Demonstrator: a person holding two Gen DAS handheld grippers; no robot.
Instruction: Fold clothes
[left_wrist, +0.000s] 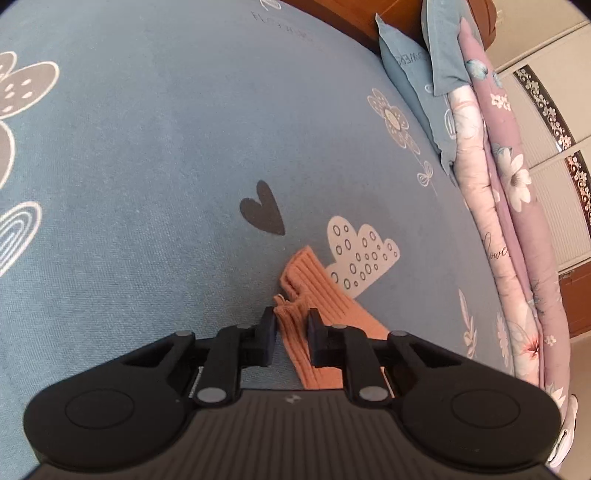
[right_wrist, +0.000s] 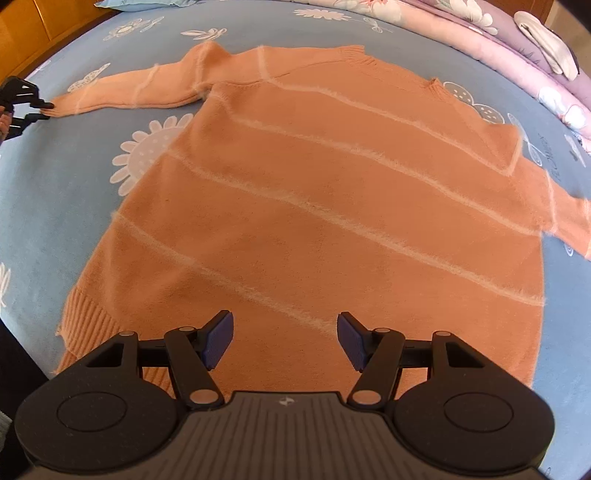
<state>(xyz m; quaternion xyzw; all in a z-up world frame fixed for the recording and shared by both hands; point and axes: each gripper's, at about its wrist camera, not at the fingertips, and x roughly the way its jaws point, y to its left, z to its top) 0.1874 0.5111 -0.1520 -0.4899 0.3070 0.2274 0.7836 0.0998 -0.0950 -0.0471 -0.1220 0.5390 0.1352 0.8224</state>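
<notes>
R gripper (right_wrist: 284, 339): jaws wide apart, nothing between them, blue pads facing each other. It hangs over the lower middle of the sweater (right_wrist: 314, 206), near the hem; contact w/ the knit can't be told.

Sweater: orange w/ thin pale fuzzy stripes, spread flat on the bedsheet (right_wrist: 44, 206), hem toward the R camera, collar at the far end. Ribbed hem band at lower left. One sleeve (right_wrist: 125, 94) stretched straight out to the left in R view; the other runs off the right edge.

L gripper (left_wrist: 291, 332): jaws nearly closed, pinched on the ribbed cuff (left_wrist: 295, 291) at the end of that stretched sleeve. Cuff fabric bunches up between the black fingers (left_wrist: 267, 330); rest of the sleeve trails back under the tool. In R view the same gripper (right_wrist: 40, 110) shows at the far left edge, tips on the cuff end, w/ part of a hand behind it.

Bedsheet: blue, printed w/ a dark heart (left_wrist: 264, 210), pale spotted cloud (left_wrist: 360, 258), flowers, rainbow shapes. The cuff lies just beside the cloud print, near the heart.

Farther back: rolled pink floral quilt (left_wrist: 495, 206) along the bed's edge, a blue pillow (left_wrist: 410, 77) touching it. A white cloth (right_wrist: 550, 40) lies on the quilt in R view. Wooden headboard (left_wrist: 354, 18) beyond.
</notes>
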